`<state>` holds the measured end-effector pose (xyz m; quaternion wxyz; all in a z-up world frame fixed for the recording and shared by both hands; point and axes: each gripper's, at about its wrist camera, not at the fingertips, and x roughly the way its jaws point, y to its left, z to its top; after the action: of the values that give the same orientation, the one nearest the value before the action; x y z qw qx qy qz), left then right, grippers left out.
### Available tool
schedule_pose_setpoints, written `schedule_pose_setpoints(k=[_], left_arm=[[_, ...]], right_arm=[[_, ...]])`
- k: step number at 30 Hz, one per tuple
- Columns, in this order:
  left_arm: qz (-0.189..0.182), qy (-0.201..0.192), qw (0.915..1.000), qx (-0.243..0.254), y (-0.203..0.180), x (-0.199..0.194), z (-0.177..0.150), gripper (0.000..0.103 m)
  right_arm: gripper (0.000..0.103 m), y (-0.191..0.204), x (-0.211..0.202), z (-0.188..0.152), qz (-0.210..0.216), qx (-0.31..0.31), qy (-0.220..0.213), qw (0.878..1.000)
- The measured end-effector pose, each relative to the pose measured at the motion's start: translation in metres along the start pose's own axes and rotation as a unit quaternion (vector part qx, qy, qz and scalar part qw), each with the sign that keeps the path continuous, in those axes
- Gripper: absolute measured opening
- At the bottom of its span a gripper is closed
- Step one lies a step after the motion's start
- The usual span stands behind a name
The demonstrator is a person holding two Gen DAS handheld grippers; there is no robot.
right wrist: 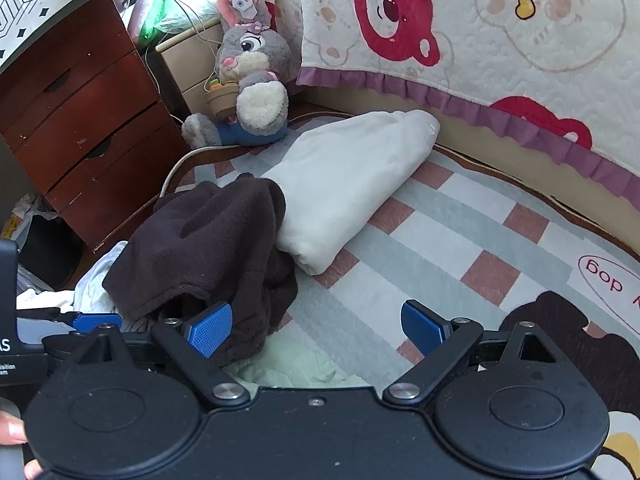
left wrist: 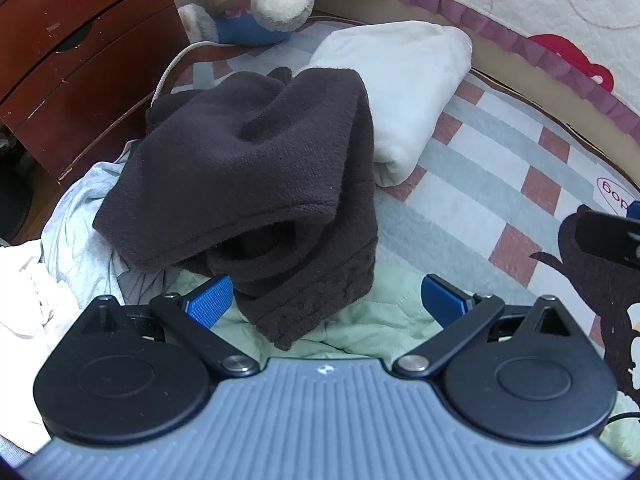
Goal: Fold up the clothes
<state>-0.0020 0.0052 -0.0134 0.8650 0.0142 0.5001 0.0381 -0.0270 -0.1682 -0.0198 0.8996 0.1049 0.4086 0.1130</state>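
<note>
Folding looks partly done, judging by how things lie on the bed (right wrist: pixel 460 240). One white garment (right wrist: pixel 344 184) sits folded into a neat thick packet near the headboard side, close to a plush rabbit (right wrist: pixel 248 72). A dark brown fleece garment (left wrist: pixel 248 168) lies in a loose, rumpled heap just in front of it, overlapping the white packet's near edge; its cuff or hem gapes open toward the left wrist camera, so it reads as not yet folded. Under its lower end a pale green quilted piece (left wrist: pixel 360 328) shows, and to the left a light grey garment (left wrist: pixel 80 216) and some white cloth (left wrist: pixel 24 288) are bunched together, unfolded. So, as a judgement: one piece finished, at least three or four left, though how many separate items make up the left-hand pile is hard to tell from these views.

The left hand-held gripper (left wrist: pixel 326 300) hovers low over the green piece with its blue pads spread wide apart, the brown fleece's end lying between them but not pinched. The right hand-held gripper (right wrist: pixel 316 328) is likewise spread wide and holds nothing, its left pad just beside the fleece's edge.

No basket, box or other container for the clothes is in view; a wooden drawer chest (right wrist: pixel 80 120) beside the bed has its drawers closed, contents unseen.
</note>
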Motion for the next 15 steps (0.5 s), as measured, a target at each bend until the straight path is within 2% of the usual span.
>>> schedule_pose_setpoints(k=[2, 4, 6, 8, 11, 15], left_arm=[[-0.005, -0.003, 1.0, 0.001, 0.001, 0.001, 0.0, 0.102], [-0.018, -0.011, 0.9998, -0.001, 0.006, -0.001, 0.0, 0.102], [-0.029, -0.034, 0.999, -0.009, 0.019, -0.01, 0.0, 0.102], [-0.018, -0.062, 0.9978, -0.015, 0.034, -0.016, 0.0, 0.102], [0.012, -0.09, 0.995, -0.042, 0.06, -0.013, 0.0, 0.102], [-0.002, -0.07, 0.9926, -0.1, 0.096, 0.016, -0.009, 0.1]], right_arm=[[0.094, -0.001, 0.002, -0.001, 0.005, 0.0, -0.002, 1.0], [0.094, 0.0, -0.003, -0.005, 0.028, -0.006, -0.032, 0.999], [0.095, 0.008, -0.013, -0.015, 0.054, -0.038, -0.08, 0.995], [0.095, 0.015, -0.011, -0.023, 0.064, -0.058, -0.089, 0.992], [0.095, 0.02, 0.013, -0.026, 0.079, -0.052, -0.068, 0.993], [0.095, 0.02, 0.049, -0.028, 0.116, -0.017, -0.045, 0.992]])
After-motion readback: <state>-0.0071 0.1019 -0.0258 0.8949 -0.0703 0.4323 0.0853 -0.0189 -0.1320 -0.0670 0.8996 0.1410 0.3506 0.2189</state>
